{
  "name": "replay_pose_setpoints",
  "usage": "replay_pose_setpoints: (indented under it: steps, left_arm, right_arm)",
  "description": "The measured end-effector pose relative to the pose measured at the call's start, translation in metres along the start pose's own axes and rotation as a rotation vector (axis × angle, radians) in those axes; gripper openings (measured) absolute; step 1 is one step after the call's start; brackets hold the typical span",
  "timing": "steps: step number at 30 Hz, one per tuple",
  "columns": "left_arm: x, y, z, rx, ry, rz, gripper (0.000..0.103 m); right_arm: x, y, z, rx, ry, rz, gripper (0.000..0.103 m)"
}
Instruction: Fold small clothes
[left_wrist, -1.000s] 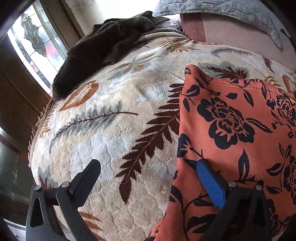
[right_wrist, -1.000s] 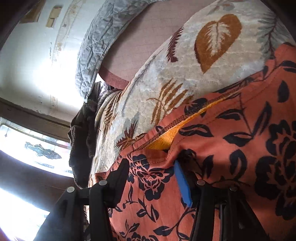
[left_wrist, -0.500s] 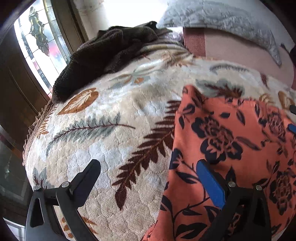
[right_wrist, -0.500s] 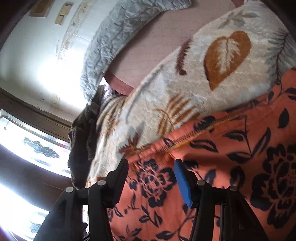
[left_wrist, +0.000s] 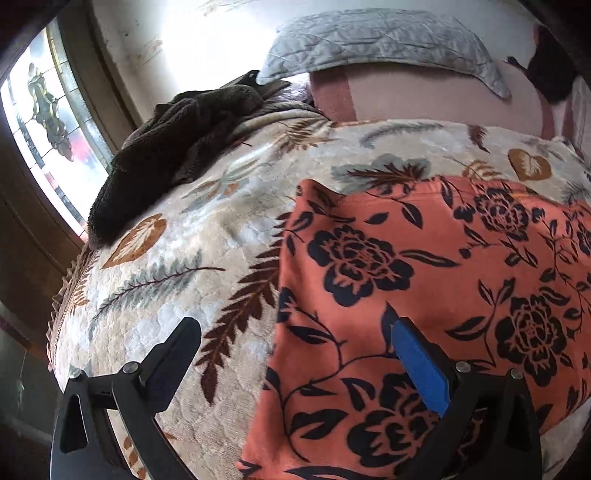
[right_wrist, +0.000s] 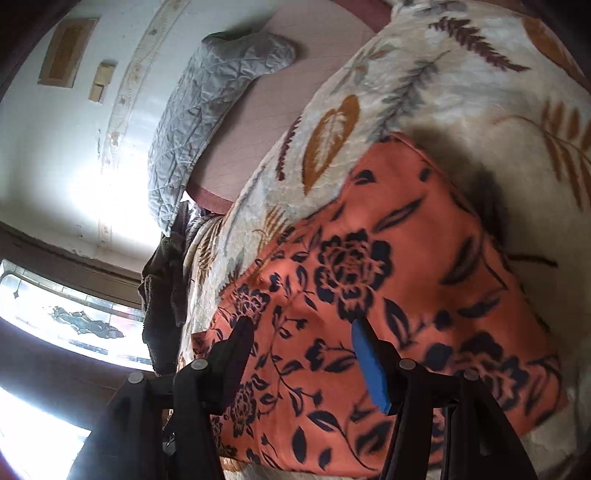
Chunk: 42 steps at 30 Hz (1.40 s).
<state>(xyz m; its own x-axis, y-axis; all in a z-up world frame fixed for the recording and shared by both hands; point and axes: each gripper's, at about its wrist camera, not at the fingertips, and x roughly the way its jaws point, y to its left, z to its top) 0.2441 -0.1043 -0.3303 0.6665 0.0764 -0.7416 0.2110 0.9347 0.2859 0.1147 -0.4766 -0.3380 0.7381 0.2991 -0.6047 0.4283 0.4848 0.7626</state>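
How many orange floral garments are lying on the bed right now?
1. The orange floral garment lies flat on the leaf-print blanket, below both open grippers. A dark brown cloth lies near the window; others may be hidden.

Orange floral garment spread on the bed

The orange garment (left_wrist: 424, 280) with dark navy roses and leafy vines lies flat and smooth on the bed's right side, folded to a rough rectangle, its far left corner slightly peaked and its edges straight.
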Motion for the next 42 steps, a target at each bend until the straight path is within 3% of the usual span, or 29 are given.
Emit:
replay_pose_setpoints:
  steps: [2,3,5,9,12,15,18,22,27,36,42]
  left_arm:
    - [0.012,-0.018,-0.005,0.079,0.066,0.007,0.103]
    - [0.011,-0.022,-0.005,0.09,0.047,0.026,0.103]
    - [0.001,-0.023,-0.002,0.087,0.011,0.014,0.102]
    - [-0.01,-0.012,0.005,-0.003,-0.02,-0.066,0.102]
    - [-0.013,-0.01,0.008,-0.019,-0.046,-0.066,0.102]
    - [0.003,-0.016,0.004,0.002,0.031,-0.078,0.102]
    - [0.022,-0.02,-0.005,-0.013,0.122,-0.122,0.103]
    - [0.026,-0.009,-0.011,-0.098,0.126,-0.186,0.103]
    - [0.025,-0.01,-0.018,-0.099,0.093,-0.194,0.103]
    - [0.028,-0.004,-0.017,-0.113,0.104,-0.237,0.103]
    - [0.03,-0.003,-0.016,-0.113,0.108,-0.252,0.103]
  right_arm:
    - [0.002,-0.014,-0.01,0.025,0.049,-0.08,0.058]
    - [0.002,-0.02,-0.014,0.028,0.063,-0.097,0.058]
    - [-0.007,-0.023,-0.019,0.035,0.05,-0.068,0.058]
    - [-0.047,-0.032,-0.022,0.07,-0.07,0.006,0.059]
    - [-0.068,-0.038,-0.024,0.098,-0.123,0.063,0.059]
    - [-0.074,-0.043,-0.031,0.122,-0.106,0.054,0.059]
    - [-0.07,-0.053,-0.043,0.163,-0.055,-0.013,0.059]
    - [-0.056,-0.061,-0.059,0.205,0.004,-0.031,0.059]
    - [-0.038,-0.061,-0.062,0.228,0.016,-0.058,0.059]
    - [-0.025,-0.07,-0.052,0.311,-0.073,0.013,0.06]
    - [-0.026,-0.063,-0.053,0.266,-0.08,0.007,0.06]
